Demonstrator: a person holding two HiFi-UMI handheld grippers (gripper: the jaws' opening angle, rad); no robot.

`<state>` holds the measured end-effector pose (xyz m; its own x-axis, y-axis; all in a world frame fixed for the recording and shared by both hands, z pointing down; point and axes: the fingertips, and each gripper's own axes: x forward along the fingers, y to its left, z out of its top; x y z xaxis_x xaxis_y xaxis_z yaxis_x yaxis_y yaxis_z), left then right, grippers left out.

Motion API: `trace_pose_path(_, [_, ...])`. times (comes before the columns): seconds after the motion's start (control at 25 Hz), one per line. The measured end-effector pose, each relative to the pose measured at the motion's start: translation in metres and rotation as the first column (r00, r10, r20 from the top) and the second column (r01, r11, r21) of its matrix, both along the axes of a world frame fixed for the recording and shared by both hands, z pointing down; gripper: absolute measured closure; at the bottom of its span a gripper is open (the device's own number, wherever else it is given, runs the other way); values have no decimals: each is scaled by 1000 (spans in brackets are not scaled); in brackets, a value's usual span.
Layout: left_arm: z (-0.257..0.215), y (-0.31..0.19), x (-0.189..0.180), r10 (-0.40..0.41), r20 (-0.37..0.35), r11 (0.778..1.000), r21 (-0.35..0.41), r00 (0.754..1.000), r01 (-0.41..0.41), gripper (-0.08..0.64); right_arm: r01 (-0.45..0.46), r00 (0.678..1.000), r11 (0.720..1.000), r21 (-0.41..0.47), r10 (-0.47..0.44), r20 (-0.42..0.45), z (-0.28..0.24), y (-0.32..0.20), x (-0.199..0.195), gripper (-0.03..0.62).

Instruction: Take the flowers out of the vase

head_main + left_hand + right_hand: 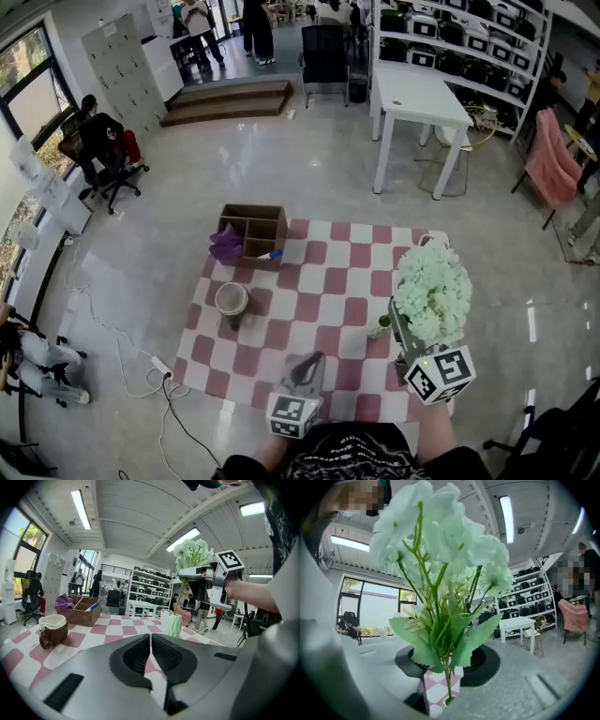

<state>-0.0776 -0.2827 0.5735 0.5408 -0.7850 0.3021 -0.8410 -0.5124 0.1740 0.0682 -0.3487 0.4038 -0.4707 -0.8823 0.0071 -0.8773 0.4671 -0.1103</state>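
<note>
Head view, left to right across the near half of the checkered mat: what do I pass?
brown mug → left gripper → green vase → white flowers

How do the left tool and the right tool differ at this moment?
The left tool's jaws meet with nothing between them; the right tool's jaws clamp the stems of the white flowers. The left tool sits low over the checked cloth, while the right tool is held high above the green vase. Each carries a marker cube.
</note>
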Motion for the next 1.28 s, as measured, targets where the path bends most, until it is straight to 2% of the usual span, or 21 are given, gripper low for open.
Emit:
trace_pose_path(0.2, [-6, 1, 5, 27, -5, 999, 18, 1000, -27, 540, -19, 1000, 1000, 14, 19, 9, -18, 10, 6, 466])
trace_pose_path(0.36, [-4, 3, 8, 47, -3, 999, 21, 999, -47, 540, -51, 997, 999, 8, 50, 65, -30, 20, 17, 476])
trace_pose_path(0.8, [-5, 12, 21, 112, -6, 993, 26, 994, -111, 540, -147, 989, 989, 3, 146, 13, -34, 51, 44, 486])
trace_pose_path(1.0, [-4, 17, 26, 138, -7, 990, 26, 990, -138, 540, -187, 982, 981, -54, 187, 0, -18, 66, 57, 492])
trace_pose_path(1.28, [-1, 21, 28, 153, -10, 988, 16, 988, -153, 540, -251, 968, 953, -170, 252, -16, 15, 82, 75, 494])
